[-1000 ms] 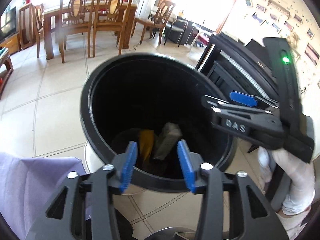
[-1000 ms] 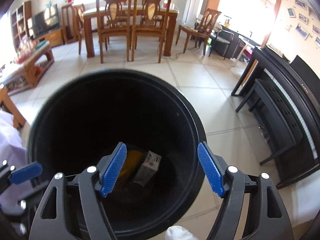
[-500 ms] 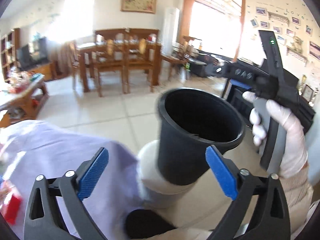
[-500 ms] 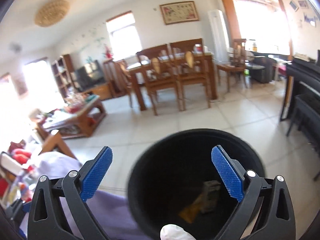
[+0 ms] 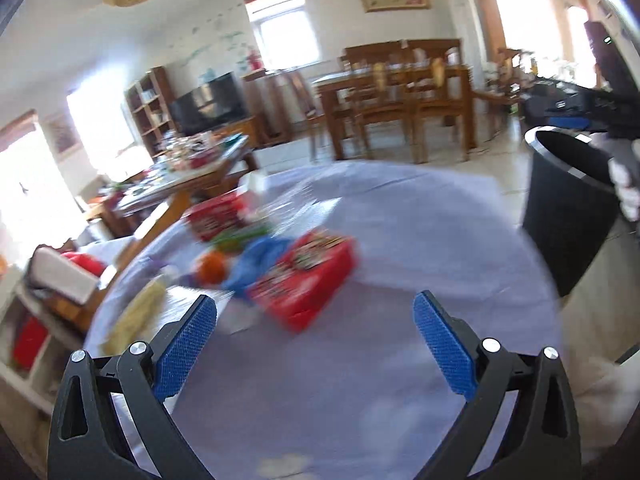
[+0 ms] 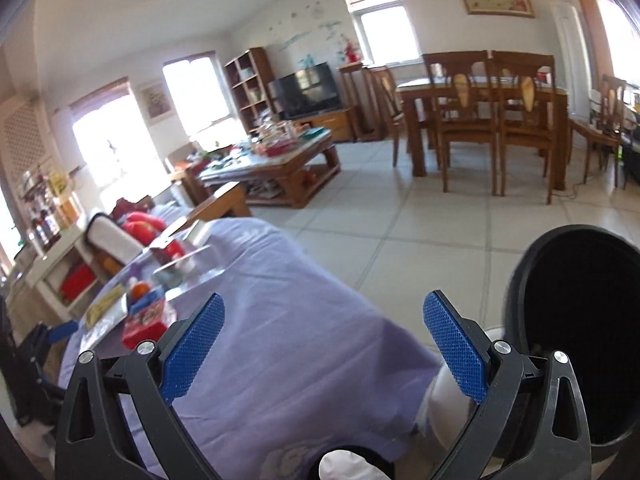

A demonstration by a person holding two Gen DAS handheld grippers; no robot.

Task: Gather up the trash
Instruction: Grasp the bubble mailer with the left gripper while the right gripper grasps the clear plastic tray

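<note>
My left gripper (image 5: 316, 340) is open and empty above a table with a lilac cloth (image 5: 400, 248). On the cloth ahead lie a red box (image 5: 308, 280), a blue wrapper (image 5: 256, 260), an orange thing (image 5: 212, 268), a second red box (image 5: 216, 216) and a yellow packet (image 5: 136, 316), all blurred. The black trash bin (image 5: 568, 208) stands at the right off the table. My right gripper (image 6: 324, 344) is open and empty over the cloth's edge (image 6: 280, 320), with the bin (image 6: 576, 320) at its right. The trash pile (image 6: 140, 308) shows far left.
A dining table with wooden chairs (image 6: 488, 120) stands behind on the tiled floor (image 6: 420, 220). A cluttered coffee table (image 6: 272, 164) and a TV (image 6: 308, 92) are at the back left. A low shelf (image 6: 68, 276) sits left of the table.
Both grippers swung left, away from the bin's mouth toward the clothed table. The left jaws widened from half closed over the bin. The trash pile came into view.
</note>
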